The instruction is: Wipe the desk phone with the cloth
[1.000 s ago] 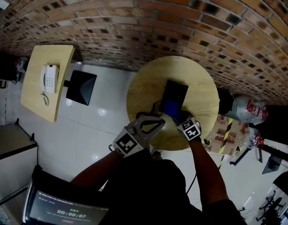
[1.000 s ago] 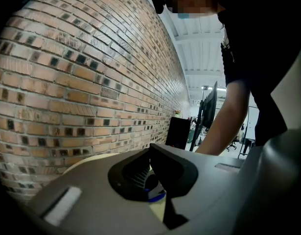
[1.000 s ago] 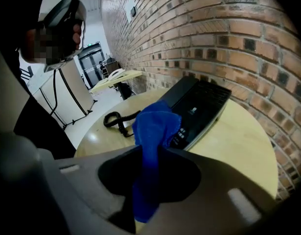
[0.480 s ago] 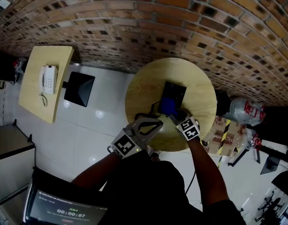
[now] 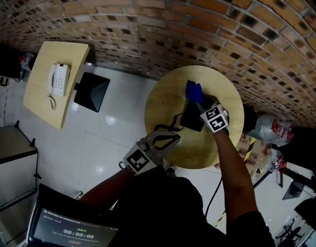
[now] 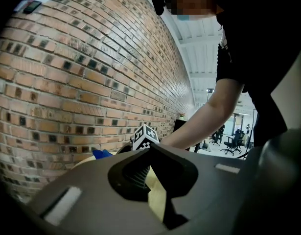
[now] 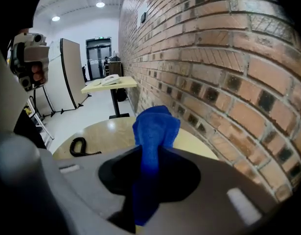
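Observation:
A black desk phone (image 5: 194, 118) lies on the round wooden table (image 5: 163, 99), its coiled cord (image 5: 165, 127) trailing to the left. My right gripper (image 5: 200, 101) is shut on a blue cloth (image 5: 193, 91), which sits over the phone's far end, close to the brick wall. In the right gripper view the cloth (image 7: 154, 129) sticks up from between the jaws, with the cord (image 7: 80, 146) on the table (image 7: 108, 130) behind; the phone itself is hidden there. My left gripper (image 5: 174, 134) hovers at the table's near left edge, fingers meeting, holding nothing.
The brick wall (image 5: 209, 30) runs right behind the round table. A rectangular table (image 5: 42, 94) with a white phone (image 5: 58, 80) stands to the left, a black square base (image 5: 91, 92) beside it. Wrapped bundles (image 5: 273, 127) sit at the right. A screen (image 5: 70, 229) is near my body.
My right gripper has carried the cloth from the phone's near end up to its far end, toward the wall. The left gripper has stayed where it was.

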The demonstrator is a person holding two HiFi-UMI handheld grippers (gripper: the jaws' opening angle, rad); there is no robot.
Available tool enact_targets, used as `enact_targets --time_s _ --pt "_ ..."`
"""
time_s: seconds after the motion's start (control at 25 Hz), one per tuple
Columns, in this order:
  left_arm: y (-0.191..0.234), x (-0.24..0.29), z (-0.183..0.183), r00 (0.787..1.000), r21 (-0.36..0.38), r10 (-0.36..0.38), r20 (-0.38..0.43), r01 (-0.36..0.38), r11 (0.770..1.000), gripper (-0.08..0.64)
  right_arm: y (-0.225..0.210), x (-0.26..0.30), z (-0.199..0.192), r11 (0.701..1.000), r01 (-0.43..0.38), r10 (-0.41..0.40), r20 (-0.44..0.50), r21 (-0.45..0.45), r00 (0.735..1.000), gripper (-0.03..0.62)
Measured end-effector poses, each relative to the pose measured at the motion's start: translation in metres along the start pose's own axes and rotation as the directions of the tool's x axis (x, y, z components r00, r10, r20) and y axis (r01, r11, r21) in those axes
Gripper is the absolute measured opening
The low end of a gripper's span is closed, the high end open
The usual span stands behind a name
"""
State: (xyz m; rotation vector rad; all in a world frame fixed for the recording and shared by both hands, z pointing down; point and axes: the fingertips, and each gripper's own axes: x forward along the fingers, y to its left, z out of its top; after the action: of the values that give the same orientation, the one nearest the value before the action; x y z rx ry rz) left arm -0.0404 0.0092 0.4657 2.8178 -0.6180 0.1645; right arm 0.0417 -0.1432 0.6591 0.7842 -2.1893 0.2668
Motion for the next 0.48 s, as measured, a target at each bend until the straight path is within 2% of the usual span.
enact_targets --time_s 0.2,0.48 --pt "0.006 -0.005 -0.005 1.000 -0.004 0.005 0.001 -0.005 1.000 -0.008 0.002 0.006 0.000 1.000 0.002 -0.002 -0.015 -0.019 1.000 0.086" --pt "0.008 0.001 -0.003 1.000 -0.009 -0.007 0.003 0.007 1.000 -0.009 0.054 0.006 -0.028 0.993 -0.072 0.063 -0.093 -0.093 0.994 0.086"
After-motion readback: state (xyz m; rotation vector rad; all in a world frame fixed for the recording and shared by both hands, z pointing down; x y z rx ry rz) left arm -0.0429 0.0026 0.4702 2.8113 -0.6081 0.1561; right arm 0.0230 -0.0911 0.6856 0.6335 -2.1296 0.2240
